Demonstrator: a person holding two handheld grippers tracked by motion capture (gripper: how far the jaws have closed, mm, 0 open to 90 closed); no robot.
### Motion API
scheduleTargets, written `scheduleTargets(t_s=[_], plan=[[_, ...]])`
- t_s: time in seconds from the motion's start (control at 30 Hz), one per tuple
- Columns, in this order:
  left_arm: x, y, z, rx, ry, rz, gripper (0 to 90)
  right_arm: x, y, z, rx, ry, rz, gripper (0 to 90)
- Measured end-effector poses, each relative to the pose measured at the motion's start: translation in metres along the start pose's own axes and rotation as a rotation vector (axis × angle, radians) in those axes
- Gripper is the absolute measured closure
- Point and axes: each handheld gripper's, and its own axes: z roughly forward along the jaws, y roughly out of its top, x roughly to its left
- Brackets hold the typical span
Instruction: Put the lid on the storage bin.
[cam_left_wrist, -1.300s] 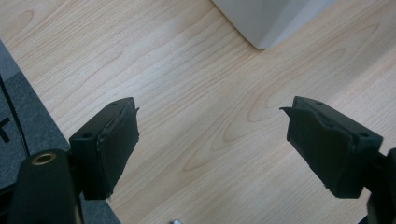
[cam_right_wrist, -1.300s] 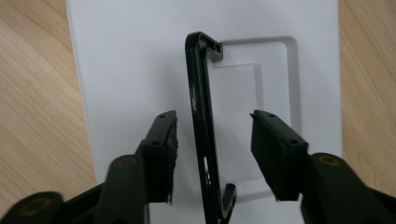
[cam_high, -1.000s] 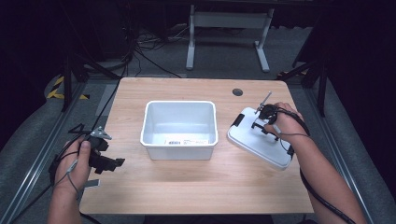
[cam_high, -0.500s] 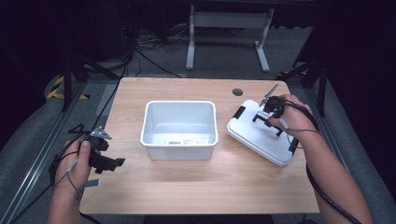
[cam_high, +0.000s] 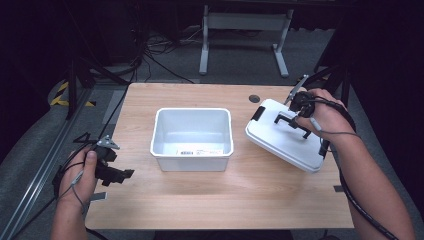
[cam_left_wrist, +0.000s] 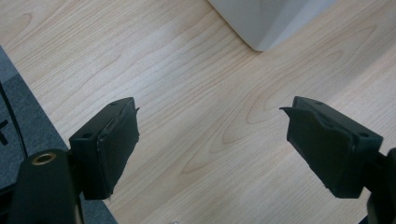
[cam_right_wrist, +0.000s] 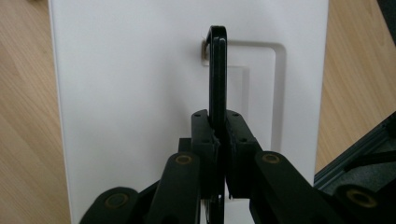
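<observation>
Jaws of right gripper (cam_right_wrist: 218, 140) pinch lid handle (cam_right_wrist: 217, 70) — left gripper (cam_left_wrist: 212, 140) gapes wide.

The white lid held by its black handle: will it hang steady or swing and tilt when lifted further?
The white lid looks like thin rigid plastic, so probably light and stiff. The right hand-held gripper is shut on the narrow black handle, which seems hinged, so the lid may pivot or swing. In the high view it already sits tilted beside the white bin.
</observation>
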Motion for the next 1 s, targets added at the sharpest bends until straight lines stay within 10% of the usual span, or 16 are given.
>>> scheduleTargets(t_s=[1.0], plan=[[-0.004,-0.006,-0.006,-0.014,-0.002,0.007,17.3,0.056,0.074,-0.065,-0.117,0.034,-0.225,84.0]])
